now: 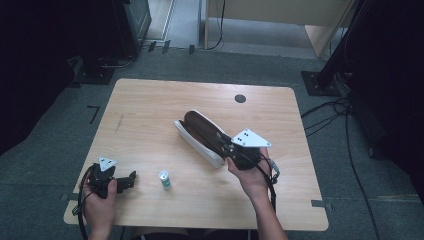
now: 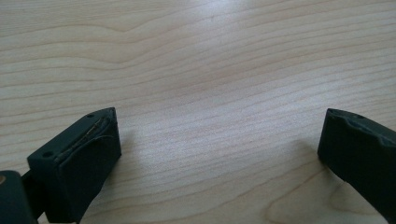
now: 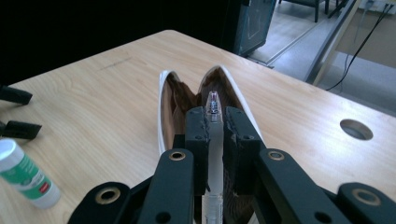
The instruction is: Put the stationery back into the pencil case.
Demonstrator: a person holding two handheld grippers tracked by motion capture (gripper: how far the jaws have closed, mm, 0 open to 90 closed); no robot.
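1. Clamping a clear pen [image 3: 214, 135] between right tongs [image 3: 214, 122], poised over the open pencil case [image 1: 200, 137] mid-surface, likely for dropping in.
2. Resting left tongs [image 1: 131, 179] apart, empty, low on the surface [image 1: 150, 115].
3. Lying nearby: glue stick [image 1: 164, 179], likely next.

The light wooden table [image 1: 150, 100] has rounded corners, a small round dark hole [image 1: 240, 98] near its far edge, right of the middle, and a thin dark line [image 1: 119, 123] on its left part. It stands on a grey floor [image 1: 55, 145], where a black L-shaped mark [image 1: 93, 112] lies just beside the table's left edge and several black cables [image 1: 332, 112] run on the right. Far behind, a dark cabinet [image 1: 132, 22] is on the left, pale wooden furniture [image 1: 280, 12] is in the middle and right, and a black base plate [image 1: 320, 82] sits near the table's far right corner.
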